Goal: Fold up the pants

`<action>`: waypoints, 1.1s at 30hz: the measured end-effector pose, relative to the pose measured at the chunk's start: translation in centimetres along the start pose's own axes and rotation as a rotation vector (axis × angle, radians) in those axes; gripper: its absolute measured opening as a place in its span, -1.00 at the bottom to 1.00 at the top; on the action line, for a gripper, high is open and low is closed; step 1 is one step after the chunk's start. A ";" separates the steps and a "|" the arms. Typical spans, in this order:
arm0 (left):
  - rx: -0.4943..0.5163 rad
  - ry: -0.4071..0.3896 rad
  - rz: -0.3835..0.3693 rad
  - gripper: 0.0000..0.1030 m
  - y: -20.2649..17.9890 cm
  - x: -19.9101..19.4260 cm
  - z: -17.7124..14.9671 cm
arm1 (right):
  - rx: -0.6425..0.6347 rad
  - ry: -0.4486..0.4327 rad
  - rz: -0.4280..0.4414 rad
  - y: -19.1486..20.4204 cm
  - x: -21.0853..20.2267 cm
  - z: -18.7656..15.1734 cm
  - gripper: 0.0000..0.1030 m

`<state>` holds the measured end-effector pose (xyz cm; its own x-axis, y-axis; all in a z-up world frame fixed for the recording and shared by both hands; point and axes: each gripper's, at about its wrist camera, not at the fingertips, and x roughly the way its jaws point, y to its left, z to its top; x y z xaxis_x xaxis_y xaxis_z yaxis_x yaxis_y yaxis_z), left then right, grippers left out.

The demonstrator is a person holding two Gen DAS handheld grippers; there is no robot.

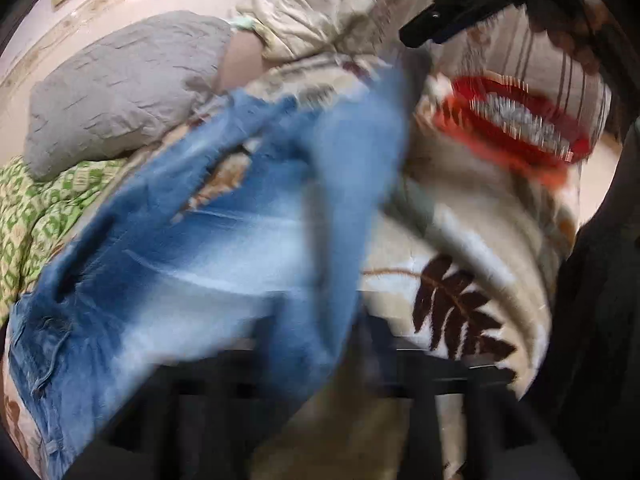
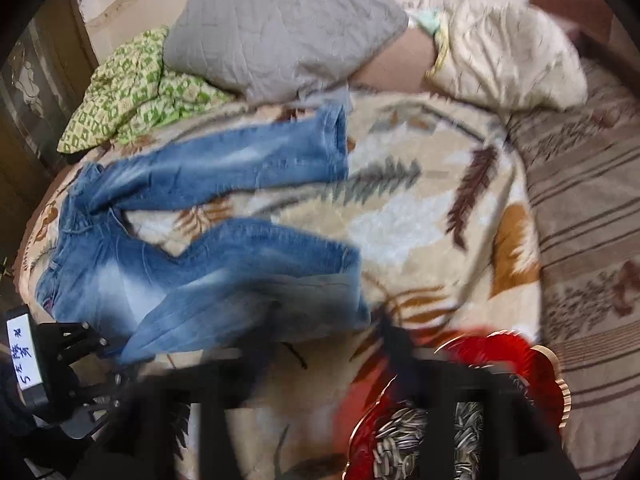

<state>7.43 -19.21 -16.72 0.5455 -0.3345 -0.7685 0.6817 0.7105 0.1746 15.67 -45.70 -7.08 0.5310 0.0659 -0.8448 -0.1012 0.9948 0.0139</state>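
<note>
Both grippers stood released over the bed: the left gripper (image 2: 76, 376) hung at the near edge by the waistband, and the right gripper (image 1: 436, 26) hovered above the far side, neither gripping any cloth as far as the blurred frames allowed me to judge.

Biggest of the hazards, in my judgement, was the leaf-print blanket (image 2: 420, 208) itself. It was soft and rumpled, so a jaw closing low on the denim could pinch the blanket with it and drag the whole cover when the fold was lifted. Next was the sprawl of the jeans (image 2: 192, 248): the two legs lay splayed apart in a V, the upper one angled toward the grey pillow (image 2: 280, 32), so a fold made from there would likely come out crooked unless the legs were first brought together. Smallest, but messiest, was the red dish of sunflower seeds (image 2: 472, 412) sitting near the lower leg's hem; a swung leg or passing gripper could tip it.

The jeans lay flat on the blanket, waistband just beside the left gripper, hems toward the middle of the bed, near the right one.
</note>
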 end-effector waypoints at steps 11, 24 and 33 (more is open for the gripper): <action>-0.271 -0.166 0.106 0.93 11.1 -12.3 -2.2 | -0.052 -0.184 0.102 5.5 -5.8 3.1 0.64; -0.566 -0.042 0.182 0.93 34.1 -16.6 -9.6 | -0.295 -0.191 0.293 24.1 -0.8 1.0 0.64; -0.655 0.055 -0.042 0.93 40.9 -10.4 -7.6 | -0.581 -0.190 0.366 39.6 2.5 -3.7 0.64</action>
<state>25.96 18.00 -6.25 0.4871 -0.3503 -0.8000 0.2543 0.9332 -0.2539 9.89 -6.42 -10.60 0.5091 0.4531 -0.7318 -0.7053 0.7069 -0.0530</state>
